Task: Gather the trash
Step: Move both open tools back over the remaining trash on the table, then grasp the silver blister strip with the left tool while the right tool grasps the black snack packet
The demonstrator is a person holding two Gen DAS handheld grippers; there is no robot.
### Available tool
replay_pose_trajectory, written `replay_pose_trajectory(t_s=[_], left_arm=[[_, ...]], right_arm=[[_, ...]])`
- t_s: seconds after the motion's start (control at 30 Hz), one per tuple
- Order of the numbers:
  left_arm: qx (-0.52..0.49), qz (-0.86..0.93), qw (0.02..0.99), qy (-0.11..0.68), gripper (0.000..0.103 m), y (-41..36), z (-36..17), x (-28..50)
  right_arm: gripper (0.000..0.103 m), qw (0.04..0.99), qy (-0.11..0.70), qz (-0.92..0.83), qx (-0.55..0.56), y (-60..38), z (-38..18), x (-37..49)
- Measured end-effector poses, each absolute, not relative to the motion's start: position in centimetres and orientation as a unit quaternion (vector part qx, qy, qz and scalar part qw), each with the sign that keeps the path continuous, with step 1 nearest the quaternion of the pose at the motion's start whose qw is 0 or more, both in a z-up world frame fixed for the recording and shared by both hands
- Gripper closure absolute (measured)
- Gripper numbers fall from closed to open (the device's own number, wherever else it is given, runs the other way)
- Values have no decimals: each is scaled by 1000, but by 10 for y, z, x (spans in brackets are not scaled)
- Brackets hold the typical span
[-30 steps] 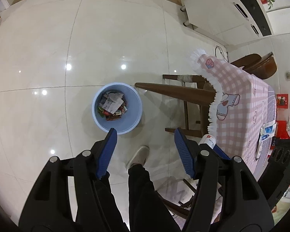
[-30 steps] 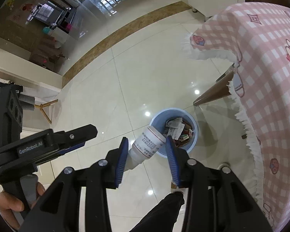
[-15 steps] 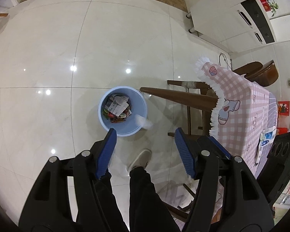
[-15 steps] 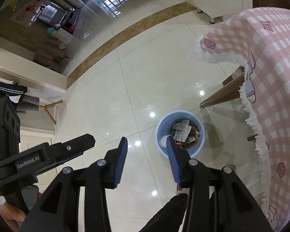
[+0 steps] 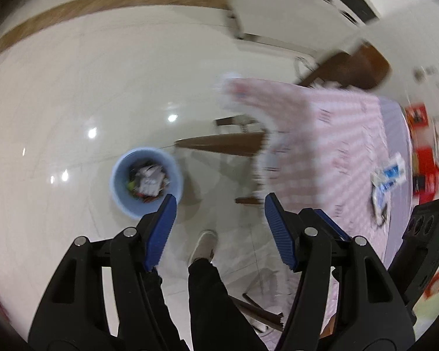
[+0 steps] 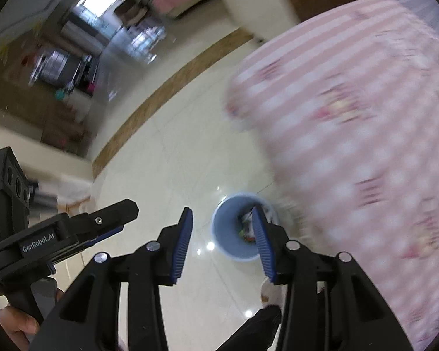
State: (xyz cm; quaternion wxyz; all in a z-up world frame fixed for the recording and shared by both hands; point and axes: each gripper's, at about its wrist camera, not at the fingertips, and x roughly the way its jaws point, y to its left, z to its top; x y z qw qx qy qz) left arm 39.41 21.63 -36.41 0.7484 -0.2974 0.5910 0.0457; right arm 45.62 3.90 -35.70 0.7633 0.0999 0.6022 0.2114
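A pale tiled floor [image 5: 102, 73] is seen across most of the left wrist view, with a brown border strip curving along the upper left. A table under a pink checked cloth [image 5: 330, 146] fills the right half of that frame; in the right wrist view the same cloth [image 6: 351, 131] takes up the upper right and is smeared by blur. A dark wooden table leg [image 5: 219, 143] is seen slanting out from under the cloth toward the frame centre, and a brown chair back [image 5: 360, 67] is seen at the upper right. A round blue bin [image 5: 146, 181] stands on the floor at centre left, just beside the foot of the table leg; crumpled paper and wrappers [image 5: 149, 180] lie inside it, the single items not being distinguishable. In the right wrist view the bin [image 6: 231, 231] sits at lower centre, partly hidden behind a blue pad. The left gripper [image 5: 219, 204] is held with its fingers spread wide and nothing between them. The right gripper [image 6: 222, 228] is likewise held apart and bare, at a narrower spread. A grey shoe [image 5: 203, 245] and a dark trouser leg are seen on the floor at lower centre. Blue-and-white packets [image 5: 389, 175] lie on the cloth at the right edge, too blurred to be identified.
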Motion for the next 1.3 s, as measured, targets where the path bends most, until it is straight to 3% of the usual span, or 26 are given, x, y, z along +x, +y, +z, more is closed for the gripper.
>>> replay_pose_trajectory(t_s=[0.2,0.3,0.33,0.57,1.07,1.13,1.2,1.3], left_arm=[[-216,-46,777,590,41,99,-341,462],[-176,-87,784,589,40,40,-336,490],[-163,-99,785,589,40,23,-335,498],[-75,-174,794,577,39,-94,-343,552],[38,-154,804,574,40,-156,-381,594],[37,-157,804,572,46,-158,-381,595],[37,-165,805,568,69,-159,-379,595],[41,-173,804,567,81,-161,-377,593]], right_arm=[[61,822,539,126,132,-81,-319,476],[53,851,500,60,147,-151,-302,481],[48,856,493,44,151,-166,-300,482],[47,845,493,-55,200,-278,-321,497],[35,817,514,-109,238,-325,-373,523],[33,820,513,-112,228,-320,-377,530],[33,826,509,-115,210,-314,-378,535],[33,838,507,-121,163,-300,-382,540]])
